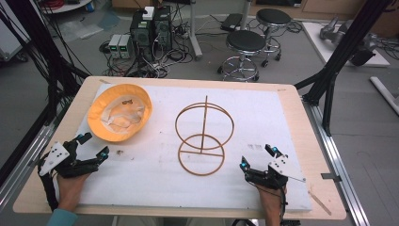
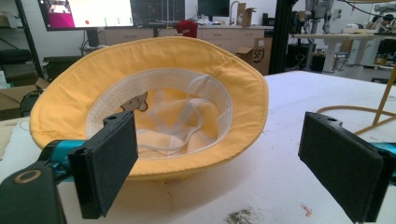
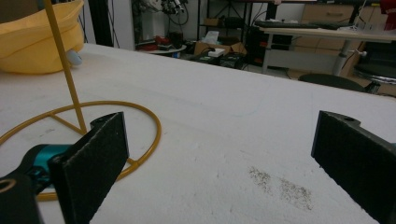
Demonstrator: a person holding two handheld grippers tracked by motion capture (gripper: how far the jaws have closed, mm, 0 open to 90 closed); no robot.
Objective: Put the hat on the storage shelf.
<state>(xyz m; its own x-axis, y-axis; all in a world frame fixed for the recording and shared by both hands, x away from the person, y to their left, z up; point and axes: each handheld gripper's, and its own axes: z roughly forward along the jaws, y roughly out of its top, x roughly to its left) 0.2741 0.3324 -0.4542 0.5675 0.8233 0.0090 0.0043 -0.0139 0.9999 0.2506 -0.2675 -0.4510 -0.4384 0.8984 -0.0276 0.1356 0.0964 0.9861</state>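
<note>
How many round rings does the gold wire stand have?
2: the bottom ring lies flat on the white mat; the top ring sits up on the pole.

Black two-jaw left gripper (image 1: 93, 146) and right gripper (image 1: 257, 157), teal joints, grey three-cornered plates, flat black pads (image 2: 109, 163), teal sleeve (image 1: 61, 217), black cable.

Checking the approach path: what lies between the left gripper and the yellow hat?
Nothing but bare white table cover between the open left gripper and the yellow hat, seen in the left gripper view.

Beyond the right jaws, the yellow hat (image 3: 32, 44) and wire stand (image 3: 70, 88) are cut off by the frame's edges; the hat's label (image 2: 135, 102) behind the left jaws is too small to read.
</note>
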